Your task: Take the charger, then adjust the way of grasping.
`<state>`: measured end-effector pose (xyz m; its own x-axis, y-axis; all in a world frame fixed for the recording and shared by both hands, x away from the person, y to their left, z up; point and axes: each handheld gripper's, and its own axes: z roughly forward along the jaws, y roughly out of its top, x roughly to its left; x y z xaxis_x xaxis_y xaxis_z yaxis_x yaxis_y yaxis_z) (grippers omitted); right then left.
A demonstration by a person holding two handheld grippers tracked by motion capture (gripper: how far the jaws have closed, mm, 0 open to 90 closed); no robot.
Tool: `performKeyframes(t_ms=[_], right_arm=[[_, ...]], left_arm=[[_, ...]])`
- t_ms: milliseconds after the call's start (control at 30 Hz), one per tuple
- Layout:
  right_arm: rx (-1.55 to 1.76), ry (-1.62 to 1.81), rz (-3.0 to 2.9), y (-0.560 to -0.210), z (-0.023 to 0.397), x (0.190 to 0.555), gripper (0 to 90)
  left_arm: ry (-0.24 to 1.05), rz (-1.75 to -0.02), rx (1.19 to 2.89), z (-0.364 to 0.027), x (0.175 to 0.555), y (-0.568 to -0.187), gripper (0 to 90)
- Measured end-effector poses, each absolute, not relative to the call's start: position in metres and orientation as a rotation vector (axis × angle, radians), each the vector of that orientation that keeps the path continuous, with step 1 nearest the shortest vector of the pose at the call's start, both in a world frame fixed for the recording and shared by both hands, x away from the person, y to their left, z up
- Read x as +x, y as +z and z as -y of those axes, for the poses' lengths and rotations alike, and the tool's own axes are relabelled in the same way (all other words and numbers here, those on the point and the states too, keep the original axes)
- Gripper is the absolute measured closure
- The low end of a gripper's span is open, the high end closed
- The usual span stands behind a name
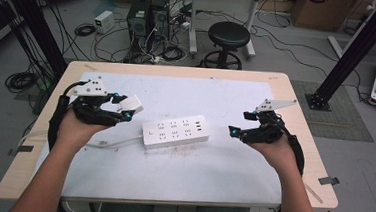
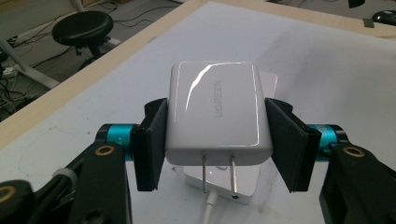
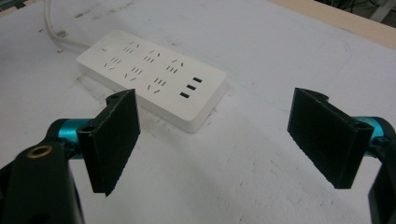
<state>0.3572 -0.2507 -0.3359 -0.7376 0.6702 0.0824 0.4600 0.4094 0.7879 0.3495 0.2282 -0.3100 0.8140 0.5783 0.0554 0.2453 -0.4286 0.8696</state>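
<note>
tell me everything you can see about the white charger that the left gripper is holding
The white charger is a glossy, rounded plastic block with grey UGREEN lettering on its face and two flat metal prongs at one end. The left gripper is clamped on its two sides with black pads, holding it clear above the table. In the left gripper view the prongs point toward the camera, with the white power strip beneath. Nothing else touches it.

My left gripper (image 2: 212,140) is clamping a glossy white plastic charger (image 2: 215,112); its smooth face is throwing back a bright glare, and its two prongs (image 2: 218,173) are looking like bare metal. My pads (image 2: 152,144) are looking matt black and faintly grainy. The power strip (image 3: 152,77) is showing a smooth white plastic shell. The table (image 1: 178,71) is showing a pale wood edge around a scuffed, matt white top.
</note>
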Motion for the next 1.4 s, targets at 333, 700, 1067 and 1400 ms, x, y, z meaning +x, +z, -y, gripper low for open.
performKeyframes(t_ms=[333,700,1067,1400], right_arm=[[0.981,1.245,-2.464,-0.331,0.242,0.364,17.3],[0.947,1.275,-2.543,-0.321,0.217,0.371,17.3],[0.934,1.307,-2.609,-0.328,0.196,0.379,17.3],[0.945,1.382,-2.666,-0.332,0.179,0.381,17.3]], left_arm=[[0.381,-0.51,2.035,-0.213,0.356,-0.32,42.5],[0.362,-0.38,2.061,-0.182,0.359,-0.334,42.5],[0.363,-0.316,2.042,-0.168,0.36,-0.349,42.5],[0.382,-0.244,2.053,-0.155,0.356,-0.359,42.5]])
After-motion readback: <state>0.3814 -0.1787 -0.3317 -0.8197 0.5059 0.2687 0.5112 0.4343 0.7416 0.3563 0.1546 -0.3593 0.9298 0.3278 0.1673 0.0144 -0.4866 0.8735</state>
